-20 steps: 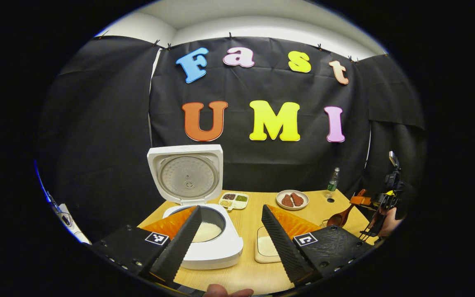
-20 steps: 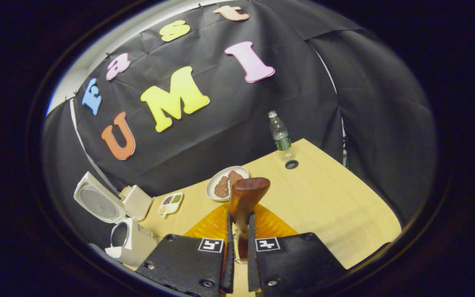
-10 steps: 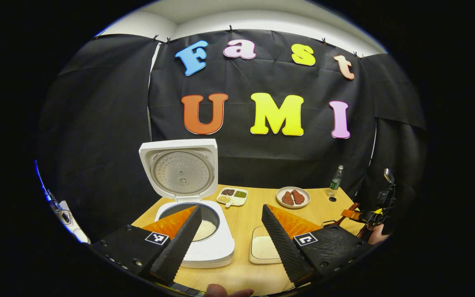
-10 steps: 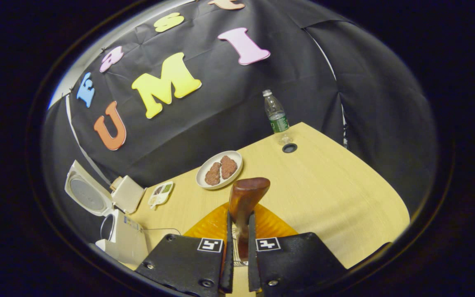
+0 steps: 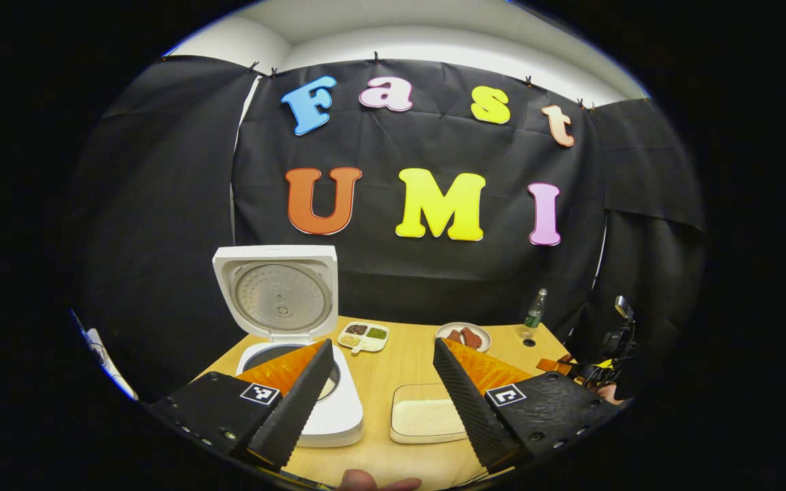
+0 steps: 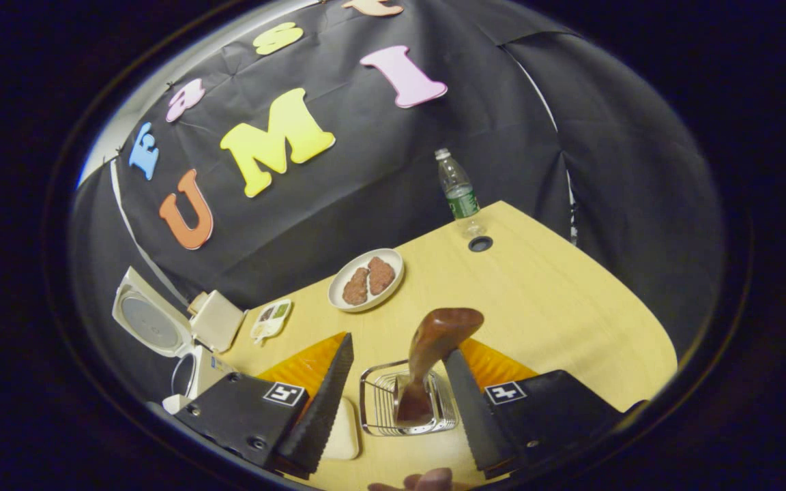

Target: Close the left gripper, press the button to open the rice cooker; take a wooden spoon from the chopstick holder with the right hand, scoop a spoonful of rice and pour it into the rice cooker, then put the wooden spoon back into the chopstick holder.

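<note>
Now that your right claw (image 6: 393, 385) is standing spread where half a second ago it was clamping the wooden spoon (image 6: 427, 365), the spoon is resting handle-down in the chopstick holder (image 6: 372, 412). Your left claw (image 5: 383, 392) is gaping, empty. Beyond, the rice cooker (image 5: 338, 423) is sitting open on the table (image 5: 393, 354); task is looking finished.

I see the white rice cooker (image 5: 297, 402) on the desk, lid (image 5: 277, 294) upright, with rice in its pot. The dark wooden spoon (image 6: 434, 348) stands bowl-up, leaning, in the wire chopstick holder (image 6: 403, 408). A shallow tray of rice (image 5: 424, 419) lies beside the cooker.
</note>
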`<state>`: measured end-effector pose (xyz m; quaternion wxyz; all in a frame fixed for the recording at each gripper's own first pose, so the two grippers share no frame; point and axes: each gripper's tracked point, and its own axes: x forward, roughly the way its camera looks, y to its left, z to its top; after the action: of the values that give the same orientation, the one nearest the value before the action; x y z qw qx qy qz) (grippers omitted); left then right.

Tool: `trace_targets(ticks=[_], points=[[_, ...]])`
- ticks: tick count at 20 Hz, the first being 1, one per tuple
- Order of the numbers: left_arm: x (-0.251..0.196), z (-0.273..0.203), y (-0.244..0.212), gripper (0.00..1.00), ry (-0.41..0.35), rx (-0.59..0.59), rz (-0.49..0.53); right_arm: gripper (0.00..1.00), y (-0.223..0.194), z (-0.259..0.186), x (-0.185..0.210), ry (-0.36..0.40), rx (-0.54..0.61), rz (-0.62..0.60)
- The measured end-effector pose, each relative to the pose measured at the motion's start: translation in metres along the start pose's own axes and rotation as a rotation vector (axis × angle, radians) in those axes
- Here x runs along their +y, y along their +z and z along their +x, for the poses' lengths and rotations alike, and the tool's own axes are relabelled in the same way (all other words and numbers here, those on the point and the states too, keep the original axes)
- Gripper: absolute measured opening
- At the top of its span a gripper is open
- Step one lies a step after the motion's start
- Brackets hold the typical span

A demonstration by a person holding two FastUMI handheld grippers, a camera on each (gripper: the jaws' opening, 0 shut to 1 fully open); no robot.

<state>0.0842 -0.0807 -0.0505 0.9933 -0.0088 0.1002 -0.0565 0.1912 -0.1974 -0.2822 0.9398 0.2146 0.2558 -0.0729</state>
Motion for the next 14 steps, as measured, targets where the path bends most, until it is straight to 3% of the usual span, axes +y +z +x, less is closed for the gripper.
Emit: trace_targets(ticks=[4,8,9,12,14], points=[[0.009,0.000,0.020,0.94,-0.007,-0.052,-0.002,0.83,0.039,-0.040,-0.002,-0.035,-0.096,-0.047],[0.021,0.008,0.037,0.94,-0.017,-0.074,-0.034,0.89,0.074,-0.096,0.020,-0.038,-0.205,-0.171],[0.030,0.012,0.048,0.94,-0.005,-0.093,-0.012,0.88,0.082,-0.111,0.030,-0.042,-0.235,-0.217],[0.062,0.035,0.083,0.94,0.054,-0.164,0.042,0.99,0.098,-0.151,0.055,-0.057,-0.310,-0.358],[0.079,0.057,0.104,0.94,0.100,-0.195,0.048,1.00,0.102,-0.175,0.073,-0.054,-0.343,-0.398]])
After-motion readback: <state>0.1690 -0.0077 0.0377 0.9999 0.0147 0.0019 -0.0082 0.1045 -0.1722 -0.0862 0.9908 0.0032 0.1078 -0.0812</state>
